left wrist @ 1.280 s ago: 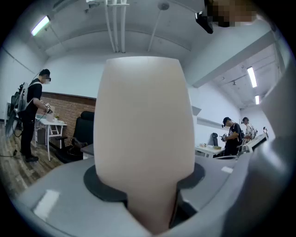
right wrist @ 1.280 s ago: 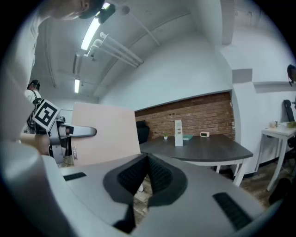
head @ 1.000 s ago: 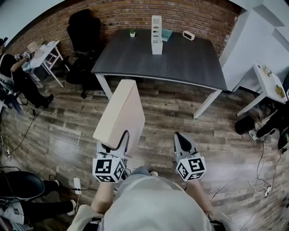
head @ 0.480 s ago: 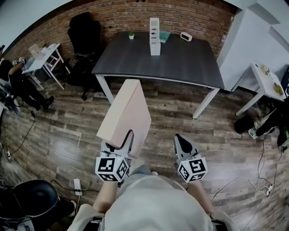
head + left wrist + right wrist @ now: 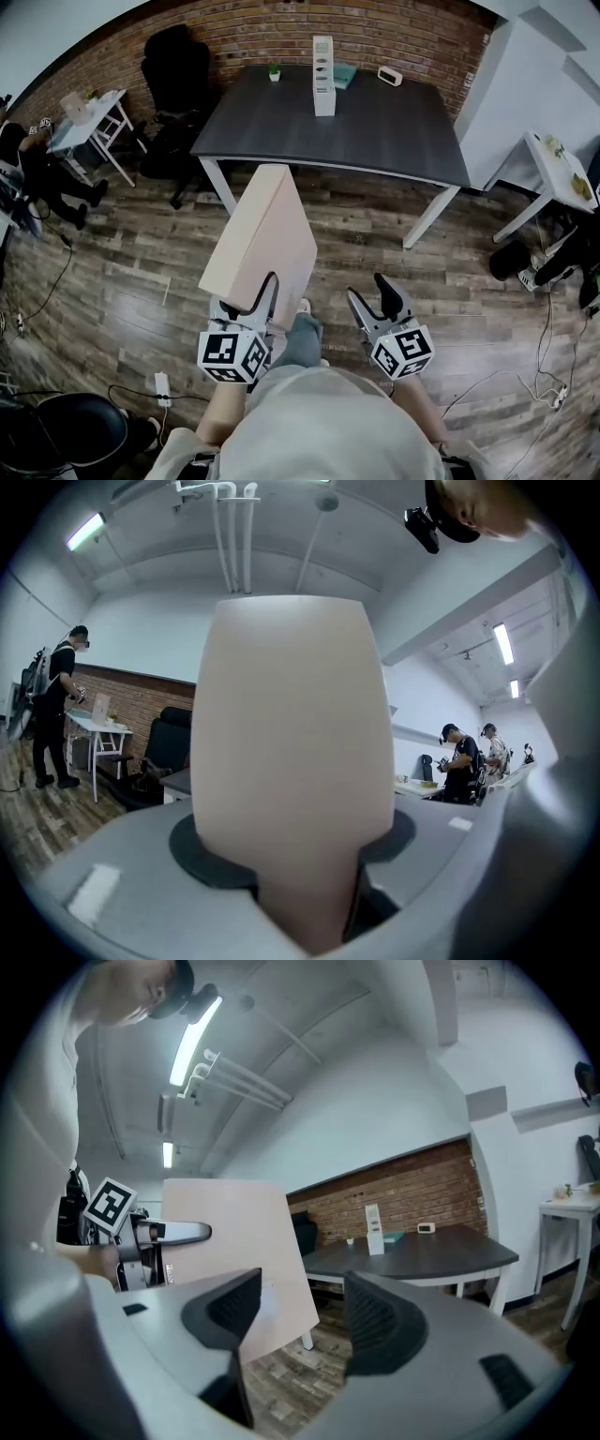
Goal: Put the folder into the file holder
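A stiff beige folder [image 5: 262, 234] stands on edge, sticking forward from my left gripper [image 5: 246, 298], which is shut on its near end. In the left gripper view the folder [image 5: 295, 752] fills the middle between the jaws of the left gripper [image 5: 298, 855]. My right gripper [image 5: 367, 289] is to the right of the folder; its jaws have just been opening and hold nothing. In the right gripper view the right gripper [image 5: 302, 1312] is open, with the folder [image 5: 225, 1260] off to the left. The white file holder [image 5: 323, 61] stands upright on the far dark table [image 5: 375, 131].
A black office chair [image 5: 173, 70] is left of the table. A small white table [image 5: 92, 111] and a person [image 5: 28, 159] are at far left. Another white table [image 5: 561, 173] is at right. Cables [image 5: 539, 375] lie on the wood floor. A small plant [image 5: 274, 71] sits on the dark table.
The right gripper's jaws have gone from shut to open. The person's knee now shows between the grippers. The folder stays in the left gripper, hardly moved.
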Demonstrator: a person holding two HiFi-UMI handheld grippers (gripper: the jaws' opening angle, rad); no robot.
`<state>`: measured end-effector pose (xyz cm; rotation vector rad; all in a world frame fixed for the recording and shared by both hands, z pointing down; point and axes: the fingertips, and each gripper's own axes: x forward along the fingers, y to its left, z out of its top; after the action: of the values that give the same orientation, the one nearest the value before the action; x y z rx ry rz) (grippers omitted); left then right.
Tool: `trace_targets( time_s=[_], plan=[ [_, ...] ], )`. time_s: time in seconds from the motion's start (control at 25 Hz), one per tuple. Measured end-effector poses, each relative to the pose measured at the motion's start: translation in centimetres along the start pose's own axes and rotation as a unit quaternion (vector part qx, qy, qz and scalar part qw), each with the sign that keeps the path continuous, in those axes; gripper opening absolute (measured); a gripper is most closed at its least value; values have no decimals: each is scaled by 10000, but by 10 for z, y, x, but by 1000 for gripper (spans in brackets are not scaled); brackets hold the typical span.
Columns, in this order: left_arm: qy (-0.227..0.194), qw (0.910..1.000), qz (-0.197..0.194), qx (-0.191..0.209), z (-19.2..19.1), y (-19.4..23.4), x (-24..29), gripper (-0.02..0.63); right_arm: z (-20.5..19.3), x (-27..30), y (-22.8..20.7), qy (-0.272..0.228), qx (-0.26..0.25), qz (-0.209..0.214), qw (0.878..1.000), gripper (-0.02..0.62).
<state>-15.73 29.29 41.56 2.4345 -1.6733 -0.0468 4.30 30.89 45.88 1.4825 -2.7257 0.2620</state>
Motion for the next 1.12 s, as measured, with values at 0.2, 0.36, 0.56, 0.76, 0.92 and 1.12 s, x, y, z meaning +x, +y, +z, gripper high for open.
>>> trace_targets(
  time_s=[0.2,0.36,0.56,0.76,0.92,1.12],
  plan=[
    [-13,10000,67,-56,0,12,24,276,0,18,-18,2,120,-28,9999,339],
    [-14,9999,103,-116,1,22,55,276,2,39,-42,47,158,-74,9998,362],
    [-19,9998,124,-152,9,40,106,276,8,80,-72,120,189,-98,9997,365],
    [-9,9998,116,-188,23,65,165,276,23,133,-101,138,171,-132,9997,365],
    [-43,9998,29,-184,44,81,213,276,44,176,-123,85,153,-166,9997,365],
    [-157,9997,-47,-156,69,103,272,276,62,225,-147,3,116,-214,9997,365]
  ],
)
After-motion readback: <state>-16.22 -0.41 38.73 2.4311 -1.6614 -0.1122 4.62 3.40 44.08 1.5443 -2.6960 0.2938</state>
